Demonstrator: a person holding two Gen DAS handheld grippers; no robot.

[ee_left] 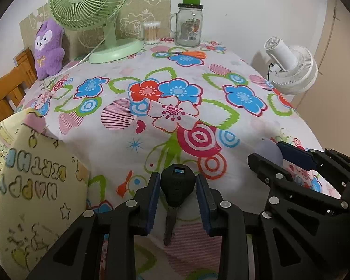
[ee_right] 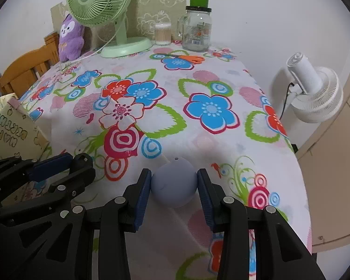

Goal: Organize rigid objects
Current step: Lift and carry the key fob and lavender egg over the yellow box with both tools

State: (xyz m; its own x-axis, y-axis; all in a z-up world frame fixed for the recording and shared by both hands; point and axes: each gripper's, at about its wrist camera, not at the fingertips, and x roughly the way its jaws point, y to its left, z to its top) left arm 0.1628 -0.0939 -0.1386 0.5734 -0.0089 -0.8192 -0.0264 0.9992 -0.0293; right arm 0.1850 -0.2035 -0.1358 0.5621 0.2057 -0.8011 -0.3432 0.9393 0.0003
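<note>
- Left gripper (ee_left: 177, 184) clamped on a black key (ee_left: 176, 192): blue pads squeeze the rounded plastic head from both sides, metal blade hanging toward 6 o'clock, key lifted above the cloth.
- Right gripper (ee_right: 174, 182) closed on a pale lavender ball (ee_right: 174, 183), smooth, matte, one tiny hole on top; pads touch it at 3 and 9 o'clock.
- Two grippers side by side at the near table edge, each black with silver rivets and ribbed blue pads.
- Table covered by a thin floral tablecloth (ee_left: 221, 93), creased, with blue, red and white flowers.
- Yellow paper gift bag (ee_left: 35, 175) with cartoon print at 9 o'clock of the left gripper, standing at the table edge; contents not visible.
- Far edge, 12 o'clock: one glass mason jar (ee_left: 189, 26) with handle, dark lid and a green cylinder on top, looks empty; one clear tub of cotton swabs (ee_left: 151, 32), full.
- One green plastic desk fan (ee_left: 91, 7), round base; one purple plush toy (ee_left: 47, 49) at 10 o'clock.
- One pair of orange-handled scissors (ee_left: 193, 54) lying flat near the jar.
- One white fan (ee_left: 291, 67) off the table at 2 o'clock.
- Wooden chair (ee_left: 7, 88) at 9 o'clock.
</note>
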